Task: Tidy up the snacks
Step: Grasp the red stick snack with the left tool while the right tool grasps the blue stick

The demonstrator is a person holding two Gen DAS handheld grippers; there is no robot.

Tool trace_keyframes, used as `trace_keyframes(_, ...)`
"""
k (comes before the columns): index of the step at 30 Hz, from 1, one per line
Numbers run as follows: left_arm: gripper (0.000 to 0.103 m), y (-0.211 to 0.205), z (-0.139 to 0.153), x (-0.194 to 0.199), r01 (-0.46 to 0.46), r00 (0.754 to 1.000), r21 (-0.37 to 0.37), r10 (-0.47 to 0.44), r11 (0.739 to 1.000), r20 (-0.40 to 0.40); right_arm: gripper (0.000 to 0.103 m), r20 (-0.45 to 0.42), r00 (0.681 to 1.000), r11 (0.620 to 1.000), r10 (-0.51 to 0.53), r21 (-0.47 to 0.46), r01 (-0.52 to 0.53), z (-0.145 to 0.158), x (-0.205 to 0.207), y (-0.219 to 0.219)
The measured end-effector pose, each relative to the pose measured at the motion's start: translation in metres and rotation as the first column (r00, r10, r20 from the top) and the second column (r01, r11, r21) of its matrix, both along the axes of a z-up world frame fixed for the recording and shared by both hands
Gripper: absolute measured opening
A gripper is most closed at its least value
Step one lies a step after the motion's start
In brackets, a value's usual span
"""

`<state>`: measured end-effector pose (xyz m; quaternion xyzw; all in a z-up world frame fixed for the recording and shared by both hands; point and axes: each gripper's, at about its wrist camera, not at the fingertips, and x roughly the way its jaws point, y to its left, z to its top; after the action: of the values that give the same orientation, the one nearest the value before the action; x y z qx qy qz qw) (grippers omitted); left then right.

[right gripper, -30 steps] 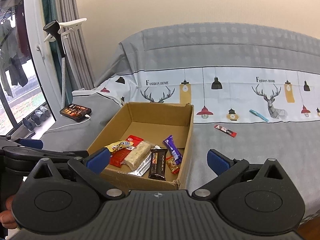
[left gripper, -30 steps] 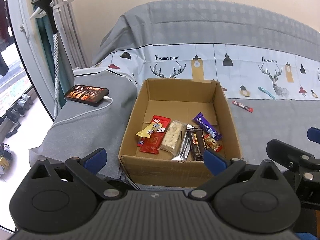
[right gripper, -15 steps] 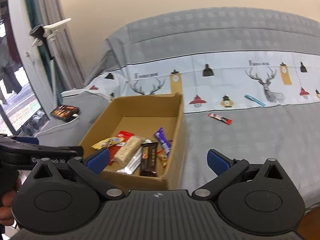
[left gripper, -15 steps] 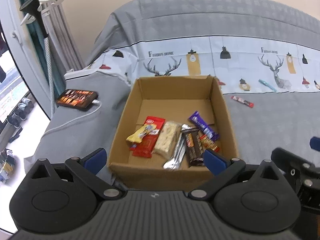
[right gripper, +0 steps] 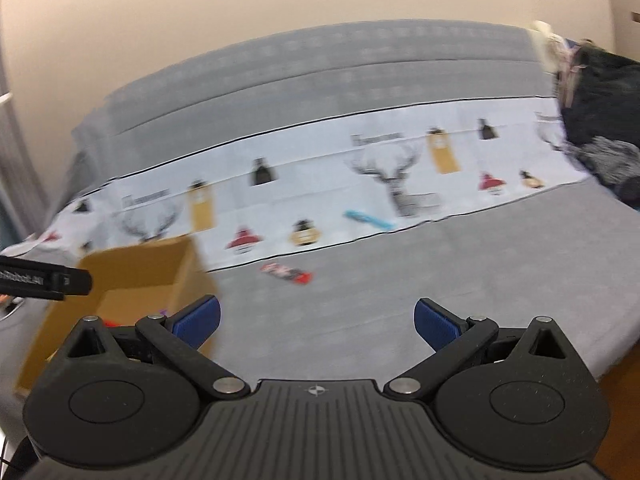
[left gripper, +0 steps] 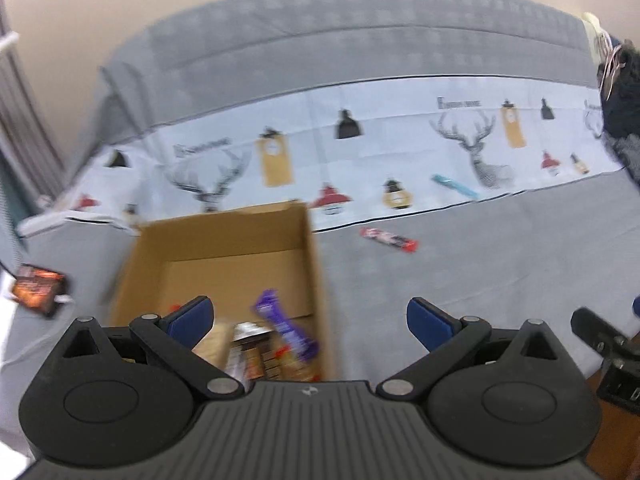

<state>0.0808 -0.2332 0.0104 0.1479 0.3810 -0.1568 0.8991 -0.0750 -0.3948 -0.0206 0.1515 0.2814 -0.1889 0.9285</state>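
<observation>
Left gripper (left gripper: 309, 317): blue-padded fingers spread wide, nothing between them; poised above the near end of the box.
Right gripper (right gripper: 317, 319): blue-padded fingers likewise spread and empty; poised over bare grey cover near the front edge of the bed.
Open brown cardboard box (left gripper: 224, 252): plain corrugated walls, top open; set on the left half of the bed (right gripper: 480, 280), far wall towards the printed band.
Snacks inside: glossy purple wrapper (left gripper: 280, 324), silver-ended dark bar (left gripper: 250, 344) and an orange-red packet, crowded at the near end; far half of the floor bare. Blur leaves other wrappers unclear, possibly a pale bar at left.
Slim red foil-wrapped snack bar (right gripper: 286, 273): flat on the grey cover, right of the box and well apart from it, just below the printed band.
Thin turquoise stick-shaped packet (right gripper: 367, 220): on the white printed band, towards the back edge.
Progress: mostly done by appearance; two items outside the box left to collect.
Bed cover: soft woven grey cloth, white band printed with deer and lanterns.
</observation>
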Motion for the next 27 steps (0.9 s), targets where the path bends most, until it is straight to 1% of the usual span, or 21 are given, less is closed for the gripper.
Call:
trace_keyframes(2,0.103,-0.025,-0.007,0.022,-0.017,1.0,-0.01,0.017,1.0,-0.017,0.102,-0.001,1.0,0.999,-0.027,-0.022,0.027,-0.005,0.01,-0.024)
trace_keyframes(3,0.103,-0.039,-0.012,0.034,-0.022,0.999,-0.002,0.022,1.0,-0.036,0.102,-0.004,0.999,0.999,-0.034,-0.031,0.034,-0.008,0.017,-0.035)
trace_keyframes(5,0.103,-0.067,-0.028,0.065,-0.022,0.994,0.009,0.022,1.0,-0.103,0.102,-0.007,0.999,0.998,-0.037,-0.048,0.036,-0.016,0.034,-0.055)
trace_keyframes(9,0.103,-0.111,-0.07,0.122,-0.048,0.972,0.043,0.057,0.998,-0.226,0.102,-0.035,0.999,0.997,-0.03,-0.074,0.028,-0.04,0.081,-0.095)
trace_keyframes(12,0.103,-0.134,-0.098,0.156,-0.071,0.956,0.033,0.078,0.997,-0.283,0.102,-0.06,0.998,0.996,-0.015,-0.086,0.01,-0.063,0.12,-0.121)
trace_keyframes(14,0.103,-0.149,-0.119,0.18,-0.099,0.943,0.043,0.108,0.994,-0.314,0.102,-0.073,0.997,0.996,0.002,-0.088,-0.009,-0.081,0.149,-0.138)
trace_keyframes(16,0.103,-0.158,-0.142,0.202,-0.14,0.924,0.045,0.147,0.989,-0.353,0.102,-0.082,0.996,0.994,0.023,-0.101,-0.032,-0.099,0.18,-0.153)
trace_keyframes(18,0.103,-0.164,-0.164,0.223,-0.184,0.898,0.038,0.184,0.982,-0.401,0.102,-0.092,0.995,0.992,0.043,-0.118,-0.054,-0.117,0.208,-0.166)
trace_keyframes(20,0.103,-0.17,-0.184,0.241,-0.217,0.881,0.03,0.209,0.976,-0.424,0.102,-0.109,0.991,0.988,0.084,-0.124,-0.097,-0.139,0.238,-0.179)
trace_keyframes(21,0.103,-0.172,-0.194,0.249,-0.23,0.874,0.036,0.223,0.972,-0.431,0.102,-0.12,0.987,0.985,0.105,-0.127,-0.12,-0.152,0.255,-0.184)
trace_keyframes(22,0.103,-0.174,-0.205,0.258,-0.245,0.862,0.047,0.24,0.968,-0.446,0.102,-0.136,0.984,0.983,0.113,-0.132,-0.131,-0.163,0.27,-0.189)
trace_keyframes(27,0.103,-0.178,-0.246,0.291,-0.303,0.798,0.057,0.286,0.951,-0.531,0.102,-0.192,0.975,0.987,0.11,-0.097,-0.131,-0.21,0.332,-0.208)
